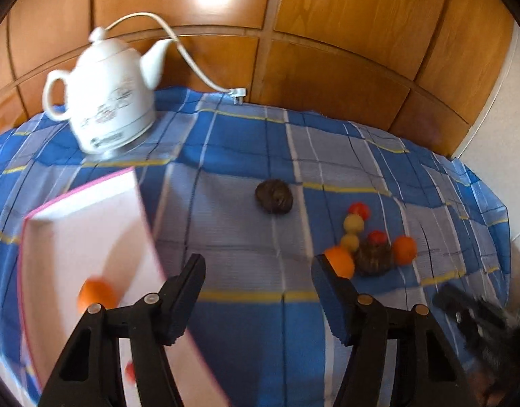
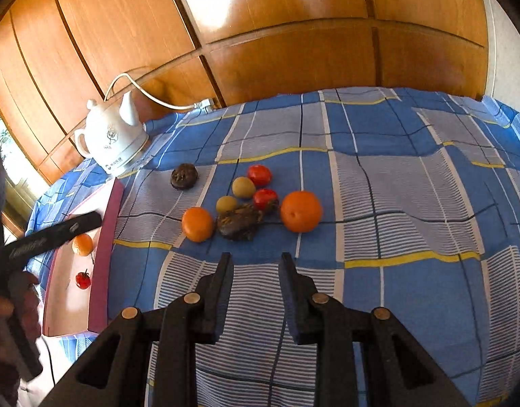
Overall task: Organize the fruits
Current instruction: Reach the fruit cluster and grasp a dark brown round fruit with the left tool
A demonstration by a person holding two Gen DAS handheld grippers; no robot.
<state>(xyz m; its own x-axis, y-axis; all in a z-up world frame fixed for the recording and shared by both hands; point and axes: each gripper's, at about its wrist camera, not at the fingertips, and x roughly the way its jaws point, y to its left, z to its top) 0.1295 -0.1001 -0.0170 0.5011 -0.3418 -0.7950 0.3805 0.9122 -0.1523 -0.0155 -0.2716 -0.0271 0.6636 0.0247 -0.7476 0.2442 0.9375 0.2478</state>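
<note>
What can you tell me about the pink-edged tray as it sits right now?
The tray is shallow and rectangular, with a white floor and a pink rim, plastic by the look of it. It lies flat on the blue checked cloth, in front of the white kettle. Inside are one orange and one small red fruit, apart from each other.

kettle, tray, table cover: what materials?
Kettle: looks like glazed white ceramic, glossy with a printed motif; could be enamel. Tray: smooth, matte pale inside with pink rim, probably plastic or coated board; unclear. Table cover: woven checked fabric, since it wrinkles and drapes at the edges.
</note>
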